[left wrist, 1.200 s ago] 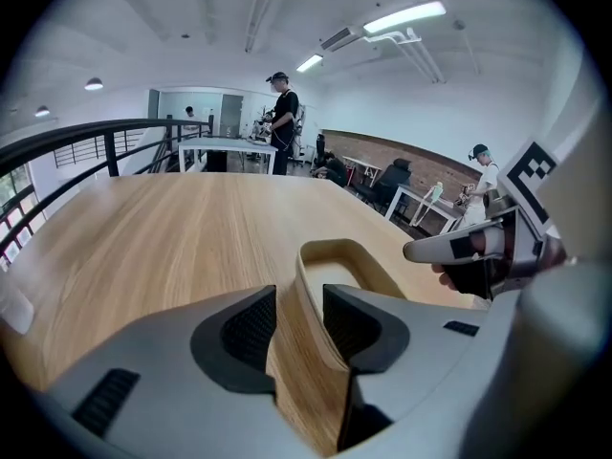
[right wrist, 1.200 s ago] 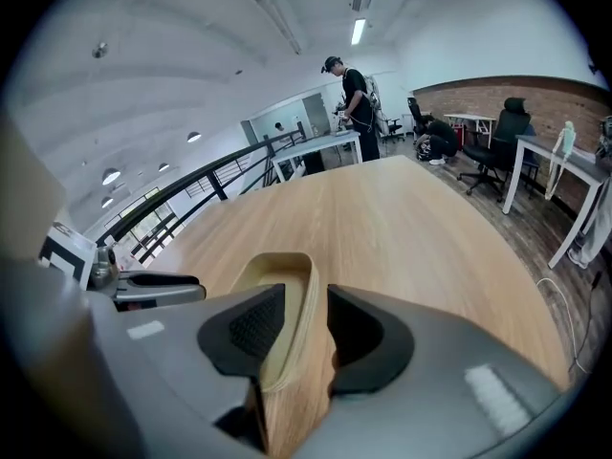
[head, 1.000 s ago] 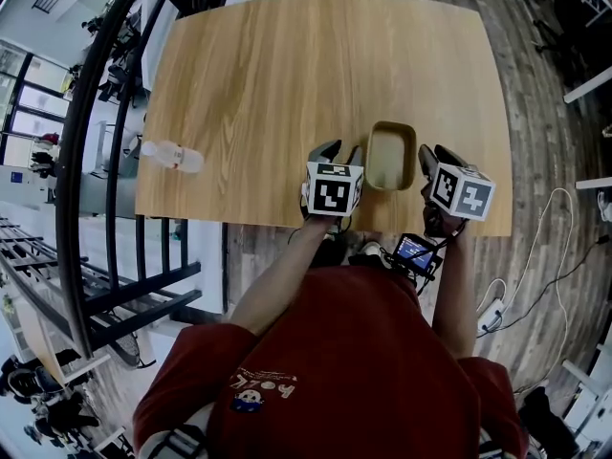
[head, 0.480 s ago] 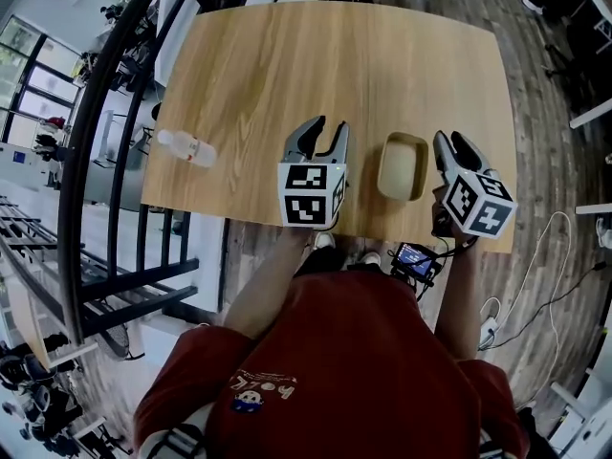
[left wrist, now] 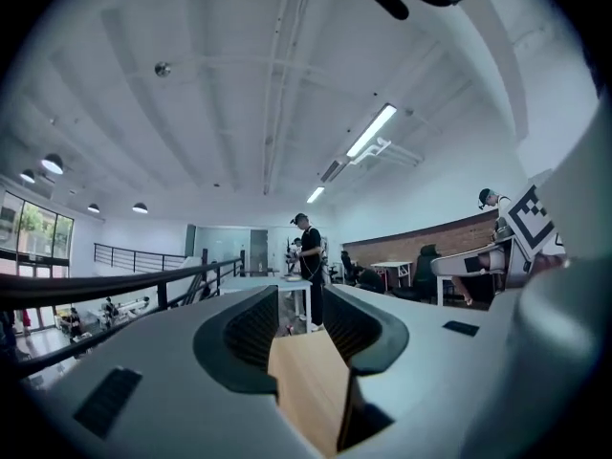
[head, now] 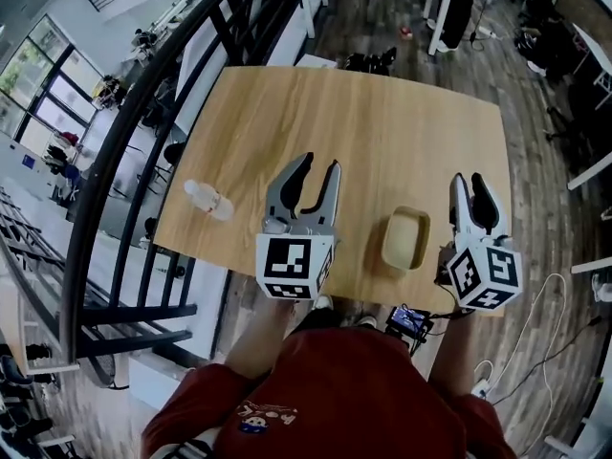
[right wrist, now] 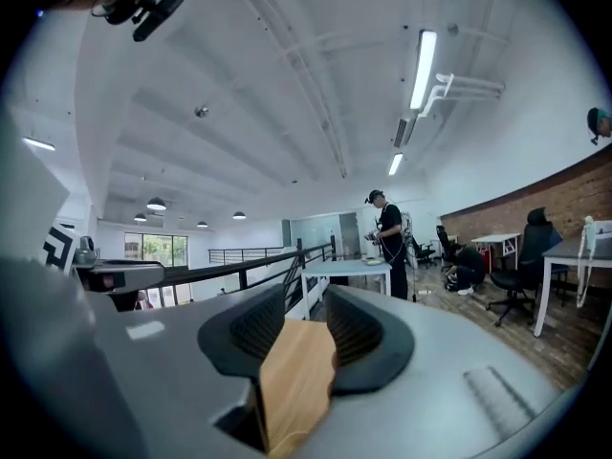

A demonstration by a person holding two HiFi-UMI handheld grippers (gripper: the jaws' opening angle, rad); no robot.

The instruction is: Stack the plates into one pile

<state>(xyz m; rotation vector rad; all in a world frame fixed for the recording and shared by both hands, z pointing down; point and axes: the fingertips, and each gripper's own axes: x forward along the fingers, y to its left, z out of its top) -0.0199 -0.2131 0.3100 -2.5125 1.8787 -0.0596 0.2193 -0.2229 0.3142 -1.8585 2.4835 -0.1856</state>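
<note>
railing [head: 105, 208]: dark, curved, standing left of the table and beyond its edge.
bottle [head: 207, 200]: clear plastic, lying on its side on the wooden table [head: 382, 113], close to the left edge and well apart from the plates.
left gripper [head: 318, 163]: held above the table, left of the plates and not touching them; jaws apart, gripping nothing, only bare wood seen in the gap between them.
plates [head: 405, 240]: pale yellow, rectangular with round corners, lying as one pile on the table near the front edge; placed between the two grippers, nearer to the right one; number of plates in the pile not possible to tell.
right gripper [head: 469, 180]: held just right of the plates, over the right front part of the table; jaws apart as well, empty, only wood visible between them.
red shirt [head: 335, 390]: at the bottom of the head view, below both grippers.
</note>
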